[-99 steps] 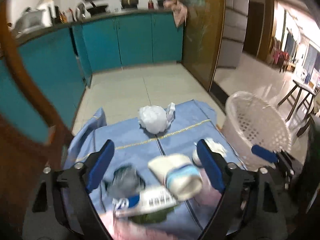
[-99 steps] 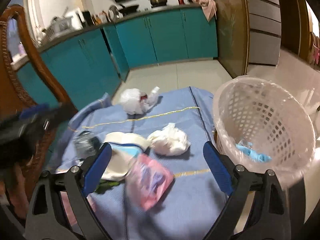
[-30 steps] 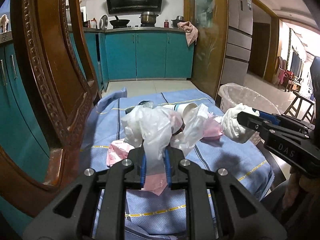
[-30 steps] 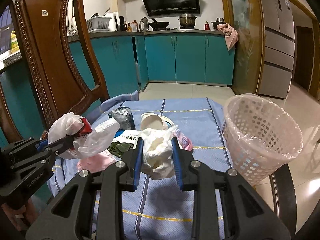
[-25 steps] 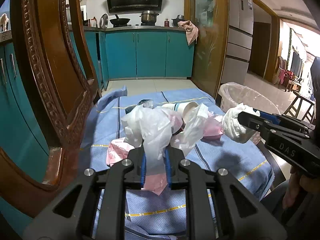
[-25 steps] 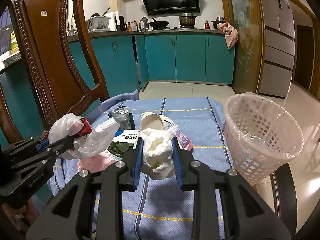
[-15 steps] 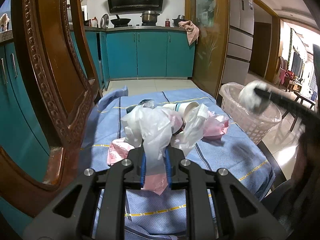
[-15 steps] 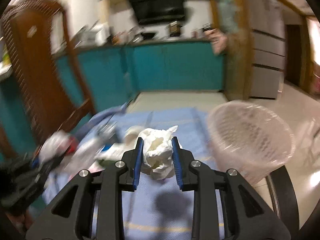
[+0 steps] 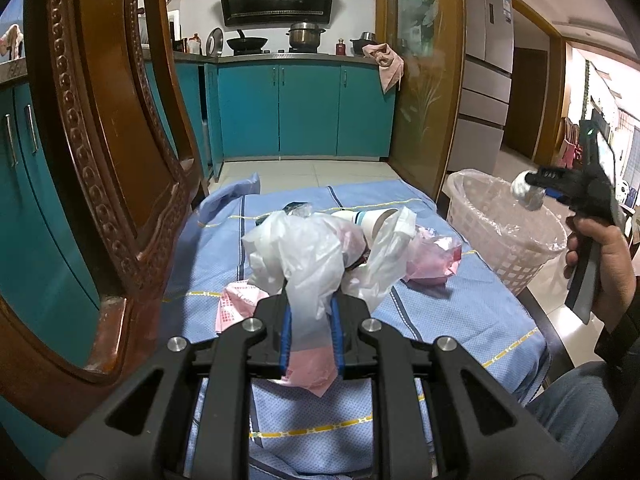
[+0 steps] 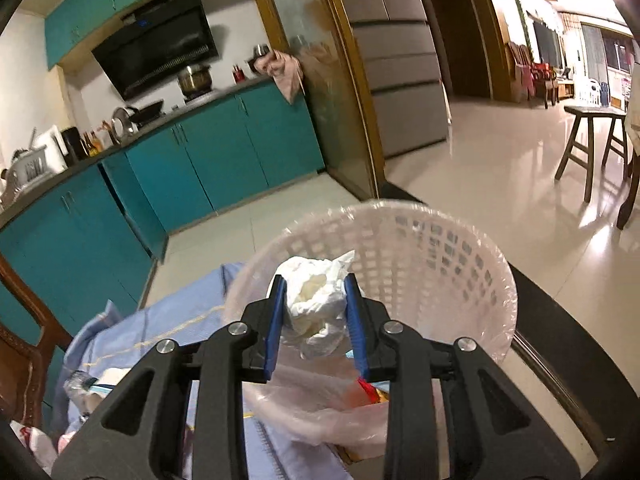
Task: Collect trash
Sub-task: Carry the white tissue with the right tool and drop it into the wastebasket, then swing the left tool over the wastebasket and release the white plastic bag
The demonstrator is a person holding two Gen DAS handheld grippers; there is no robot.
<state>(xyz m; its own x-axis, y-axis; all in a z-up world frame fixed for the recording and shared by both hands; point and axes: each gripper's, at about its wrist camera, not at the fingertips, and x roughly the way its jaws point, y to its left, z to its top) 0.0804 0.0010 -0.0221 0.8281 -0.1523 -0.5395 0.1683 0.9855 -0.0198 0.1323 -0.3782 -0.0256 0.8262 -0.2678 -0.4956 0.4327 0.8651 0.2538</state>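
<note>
**A:** So, nearest first: what has each hand got?

**B:** The right gripper (image 10: 314, 322) has a crumpled white tissue wad (image 10: 316, 300) between its blue pads, and its jaws have just been opening. The wad sits between them with the pads at its sides; I can't tell whether they press on it or merely flank it. The left gripper (image 9: 310, 330) has its jaws drawn close, pinching the tail of a white plastic bag (image 9: 308, 256) above the blue cloth (image 9: 460, 312) on the bench.

**A:** Which step is this?

**B:** I'd judge the drop. The wad hangs above the mouth of the white lattice basket (image 10: 460, 248) with its clear liner, so the carry looks complete and the release is under way.

**A:** And the next move?

**B:** Probably the jaws spreading wider so the wad falls clear inside the rim, then the bag being brought across the same way. The tissue may cling to a pad, so a wide opening would help.

**A:** Does the wad have a long axis?

**B:** Barely; it's a lump, slightly taller than wide, with a loose flap pointing up and to the right and a tail trailing downward. The bag runs roughly upright from the jaws, flaring out at the top.

**A:** What's farther off?

**B:** A paper cup (image 9: 368, 218) lying on its side and a pink wrapper (image 9: 434, 258) remain on the cloth, so collecting isn't finished.
</note>
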